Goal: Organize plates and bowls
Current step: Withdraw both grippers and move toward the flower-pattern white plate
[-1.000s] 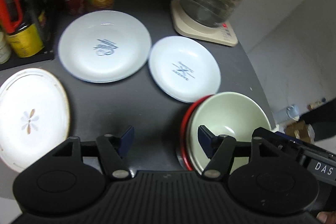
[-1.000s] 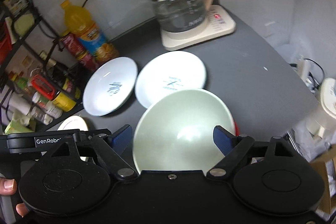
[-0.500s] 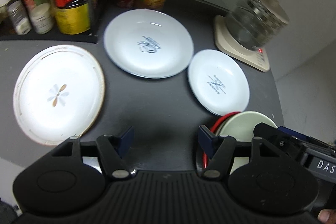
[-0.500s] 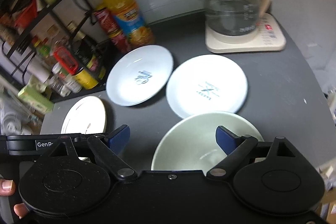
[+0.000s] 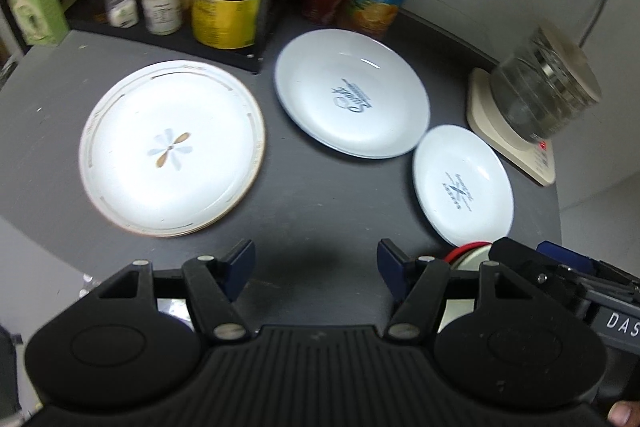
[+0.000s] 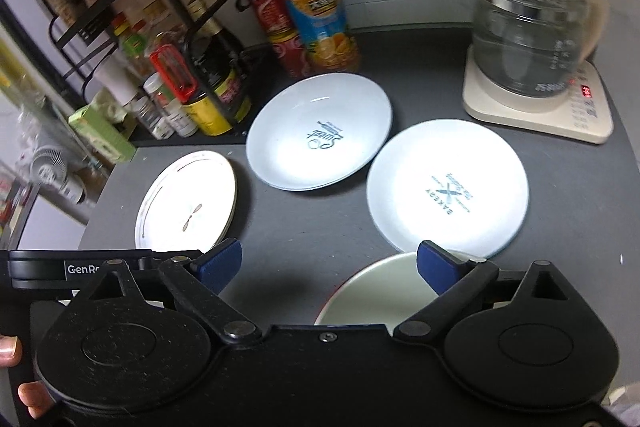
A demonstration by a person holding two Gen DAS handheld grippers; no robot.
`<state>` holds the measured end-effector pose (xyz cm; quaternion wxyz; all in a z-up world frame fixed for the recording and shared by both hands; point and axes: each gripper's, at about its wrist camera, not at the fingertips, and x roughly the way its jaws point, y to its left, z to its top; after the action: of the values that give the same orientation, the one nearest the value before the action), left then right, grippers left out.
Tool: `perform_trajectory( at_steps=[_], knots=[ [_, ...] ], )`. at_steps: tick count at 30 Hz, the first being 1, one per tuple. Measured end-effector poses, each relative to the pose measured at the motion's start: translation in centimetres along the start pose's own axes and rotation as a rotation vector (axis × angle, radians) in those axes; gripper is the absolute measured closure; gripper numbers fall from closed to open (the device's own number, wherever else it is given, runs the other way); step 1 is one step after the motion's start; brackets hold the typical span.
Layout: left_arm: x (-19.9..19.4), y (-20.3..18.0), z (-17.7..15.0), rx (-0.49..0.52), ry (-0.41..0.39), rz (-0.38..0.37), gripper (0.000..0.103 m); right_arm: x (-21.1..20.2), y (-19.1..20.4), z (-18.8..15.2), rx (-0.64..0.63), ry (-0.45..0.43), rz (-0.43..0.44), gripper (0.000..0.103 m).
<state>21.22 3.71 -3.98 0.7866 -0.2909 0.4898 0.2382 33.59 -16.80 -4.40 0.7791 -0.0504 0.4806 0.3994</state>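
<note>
Three plates lie apart on the dark grey table [image 6: 560,227]: the gold-rimmed flower plate [image 5: 172,149], the "Sweet" plate [image 6: 320,137] and the "Bakery" plate [image 6: 447,187]. The pale green bowl [image 6: 376,291], nested in a red-rimmed bowl [image 5: 466,249], is largely hidden behind both tools. The left gripper [image 5: 316,265] stands apart over bare table; the right gripper [image 6: 328,263], its jaws just widened, holds nothing, one pad over the bowl's rim.
</note>
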Motion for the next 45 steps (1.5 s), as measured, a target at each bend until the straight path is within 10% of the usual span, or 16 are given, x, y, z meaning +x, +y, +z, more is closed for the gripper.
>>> perform_trajectory(
  at_steps=[20, 45],
  knots=[
    [1.0, 3.3, 3.8, -0.11, -0.04, 0.085, 0.037, 3.8, 0.5, 4.0, -0.043, 0.018, 0.022, 0.003],
    [9.4, 3.3, 12.4, -0.098, -0.044, -0.01, 0.04, 11.5, -1.0, 10.1, 0.012, 0.014, -0.1, 0.016]
  ],
)
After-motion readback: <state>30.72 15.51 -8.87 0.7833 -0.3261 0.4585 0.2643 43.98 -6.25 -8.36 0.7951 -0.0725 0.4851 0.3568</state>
